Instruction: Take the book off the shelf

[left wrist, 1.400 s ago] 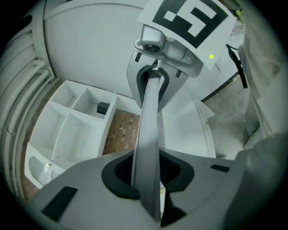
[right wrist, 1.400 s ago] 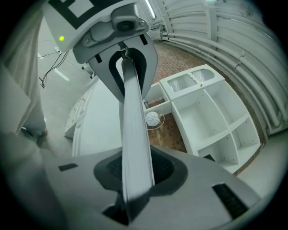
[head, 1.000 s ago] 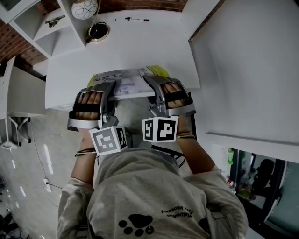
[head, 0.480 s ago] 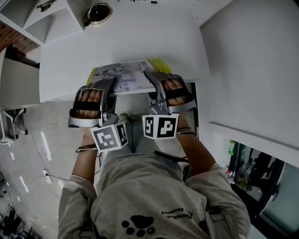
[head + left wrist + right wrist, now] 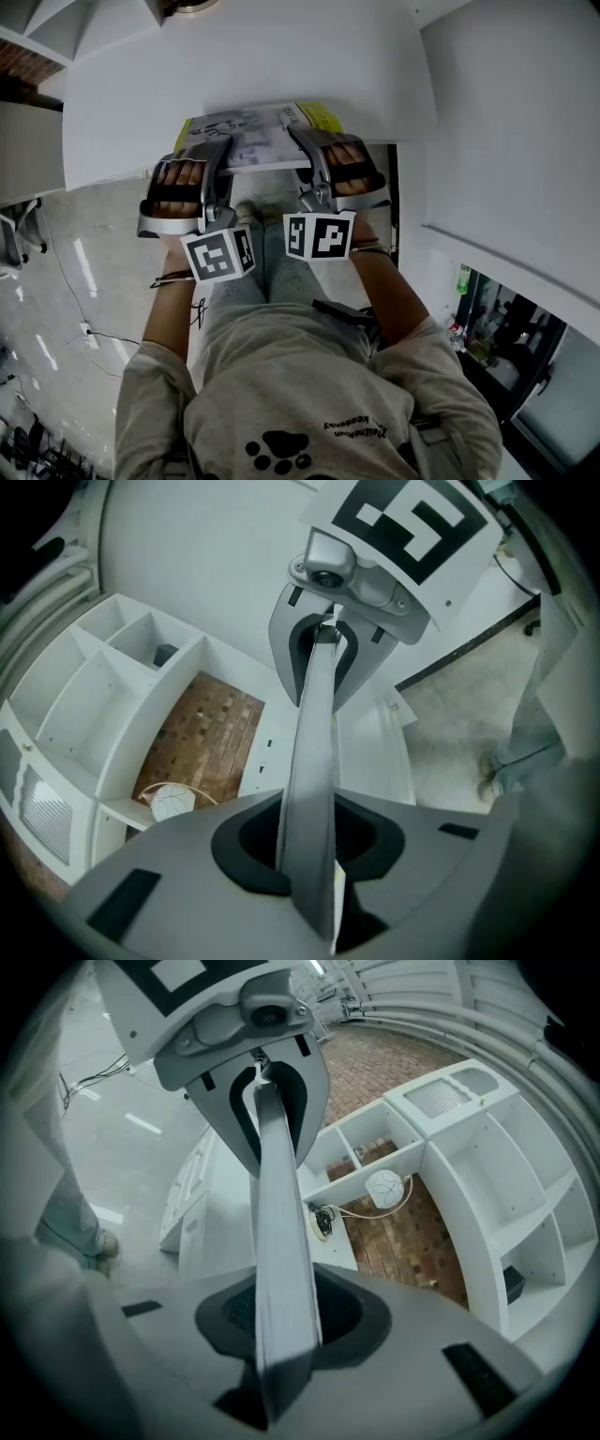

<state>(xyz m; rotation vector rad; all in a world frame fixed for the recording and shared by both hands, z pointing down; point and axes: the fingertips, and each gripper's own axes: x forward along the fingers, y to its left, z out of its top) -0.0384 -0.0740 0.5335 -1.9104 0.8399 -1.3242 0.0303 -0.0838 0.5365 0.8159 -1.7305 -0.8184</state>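
Note:
The book (image 5: 251,137), thin, with a grey printed cover and a yellow edge, is held flat over the front edge of the white table (image 5: 234,56). My left gripper (image 5: 208,156) is shut on its left end and my right gripper (image 5: 311,148) on its right end. In the left gripper view the book (image 5: 314,752) runs edge-on from my left gripper (image 5: 309,855) to the right gripper (image 5: 323,635). From the right gripper view, the same book (image 5: 279,1241) spans from the right gripper (image 5: 286,1326) to the left gripper (image 5: 258,1082).
A white shelf unit (image 5: 487,1166) with open compartments stands against a brick wall (image 5: 206,742). A round white patterned ball (image 5: 384,1188) sits on its lower shelf. A tall white panel (image 5: 516,141) rises at the right. Grey floor (image 5: 84,281) lies below the table edge.
The table and shelf unit have slid toward the top of the head view, and more floor shows. Both grippers still hold the book the same way.

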